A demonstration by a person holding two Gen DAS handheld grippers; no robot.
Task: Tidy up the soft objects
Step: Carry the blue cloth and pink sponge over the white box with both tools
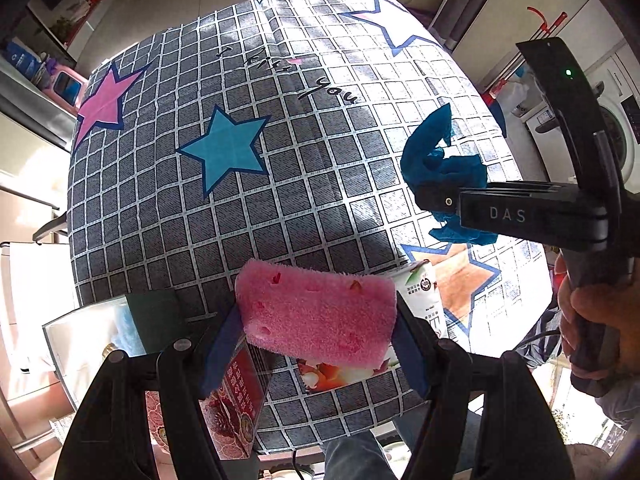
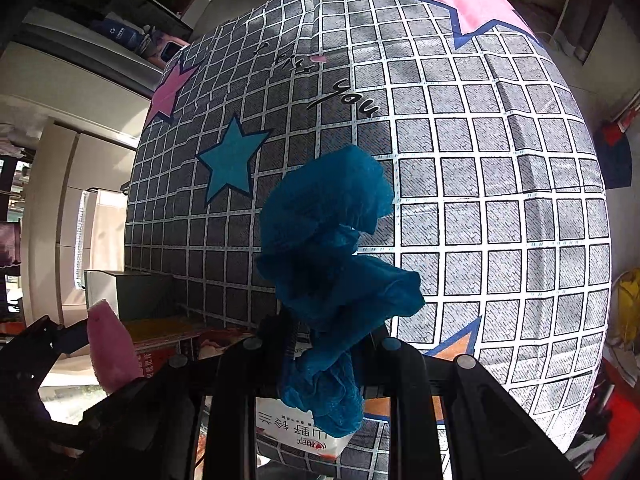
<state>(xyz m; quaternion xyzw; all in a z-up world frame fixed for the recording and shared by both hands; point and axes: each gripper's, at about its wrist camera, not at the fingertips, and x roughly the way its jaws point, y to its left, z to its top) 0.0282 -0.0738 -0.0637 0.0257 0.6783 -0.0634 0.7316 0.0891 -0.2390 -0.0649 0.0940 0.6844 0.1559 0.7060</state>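
My left gripper (image 1: 318, 322) is shut on a pink sponge (image 1: 316, 312), held above the near edge of the table; the sponge also shows in the right wrist view (image 2: 108, 348). My right gripper (image 2: 332, 340) is shut on a crumpled blue cloth (image 2: 332, 248), held above the table. In the left wrist view the right gripper (image 1: 432, 196) comes in from the right with the blue cloth (image 1: 436, 160) bunched around its fingers.
The table wears a grey checked cloth with stars (image 1: 240, 184). A red box (image 1: 236, 400), a white carton (image 1: 424, 292) and an open white box (image 1: 92, 332) stand at its near edge. A washing machine (image 1: 616, 120) is at the right.
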